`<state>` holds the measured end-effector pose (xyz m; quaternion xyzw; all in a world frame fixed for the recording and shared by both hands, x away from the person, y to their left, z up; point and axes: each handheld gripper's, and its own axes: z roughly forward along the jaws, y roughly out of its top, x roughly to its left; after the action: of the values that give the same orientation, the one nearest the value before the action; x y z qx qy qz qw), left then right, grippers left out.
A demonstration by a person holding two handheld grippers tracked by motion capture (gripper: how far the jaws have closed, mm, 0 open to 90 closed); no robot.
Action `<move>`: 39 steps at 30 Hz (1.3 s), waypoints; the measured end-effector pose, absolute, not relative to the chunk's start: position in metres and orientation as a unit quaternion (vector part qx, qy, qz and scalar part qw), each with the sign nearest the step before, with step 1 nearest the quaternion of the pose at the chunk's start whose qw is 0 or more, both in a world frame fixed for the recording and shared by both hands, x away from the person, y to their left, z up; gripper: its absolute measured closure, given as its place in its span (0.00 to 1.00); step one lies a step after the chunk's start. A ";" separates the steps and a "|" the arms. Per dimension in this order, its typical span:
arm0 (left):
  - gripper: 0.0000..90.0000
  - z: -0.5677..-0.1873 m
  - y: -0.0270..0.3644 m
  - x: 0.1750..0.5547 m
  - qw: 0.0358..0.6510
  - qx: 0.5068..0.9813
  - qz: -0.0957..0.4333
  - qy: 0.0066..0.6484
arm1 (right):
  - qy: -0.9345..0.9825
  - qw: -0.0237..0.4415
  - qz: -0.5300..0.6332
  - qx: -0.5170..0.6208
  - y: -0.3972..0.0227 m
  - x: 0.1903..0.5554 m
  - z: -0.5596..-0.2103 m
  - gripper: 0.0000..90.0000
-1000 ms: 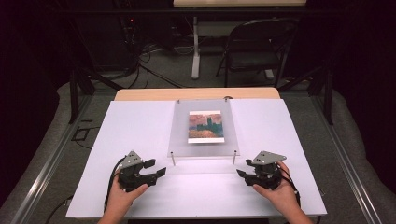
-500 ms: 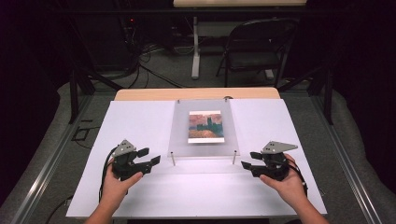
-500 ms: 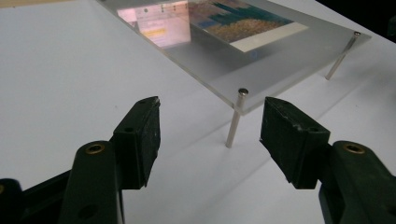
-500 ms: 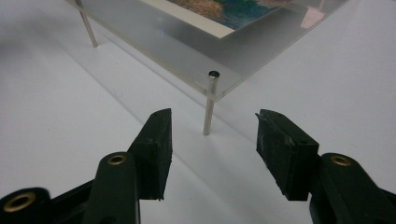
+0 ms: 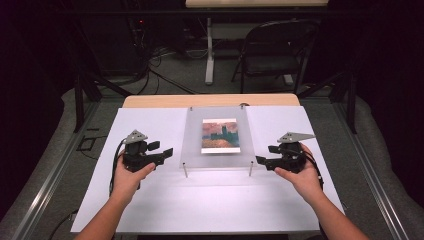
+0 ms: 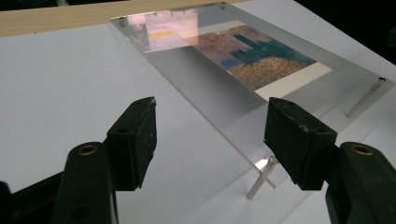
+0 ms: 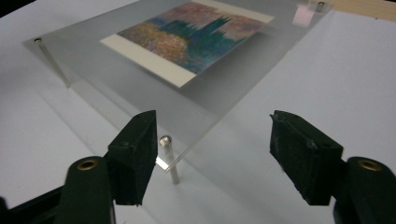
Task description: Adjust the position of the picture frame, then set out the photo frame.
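I bring the left gripper (image 5: 164, 152) and right gripper (image 5: 262, 160), jaws just opened and empty, beside the acrylic frame (image 5: 192, 145); next each should grasp an edge.

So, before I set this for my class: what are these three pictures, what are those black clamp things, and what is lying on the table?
A person sits at a white table and holds a hand tool in each hand: the left gripper and the right gripper, each with two black jaws. One picture looks down from above; the other two come from small cameras riding on each gripper, looking along its jaws. On the table stands a clear plastic sheet, raised on short metal posts, with a colourful print in it. Both grippers are open and hold nothing; their jaws have just been opening, one at each near corner of the sheet.
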<state>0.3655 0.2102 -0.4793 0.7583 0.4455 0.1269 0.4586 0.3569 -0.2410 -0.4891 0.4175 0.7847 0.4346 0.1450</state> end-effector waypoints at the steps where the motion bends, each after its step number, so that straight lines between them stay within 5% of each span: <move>1: 0.39 -0.478 0.210 0.368 0.459 0.757 0.125 0.448 | 0.783 0.147 0.432 0.423 -0.241 0.360 -0.487 0.31; 39: 0.35 -0.489 0.174 0.451 0.430 0.734 0.104 0.515 | 0.756 0.133 0.421 0.483 -0.207 0.443 -0.481 0.30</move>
<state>0.4512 0.1743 -0.4890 0.7341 0.5153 0.1036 0.4299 0.4426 -0.2072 -0.4815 0.4830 0.7562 0.4208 0.1333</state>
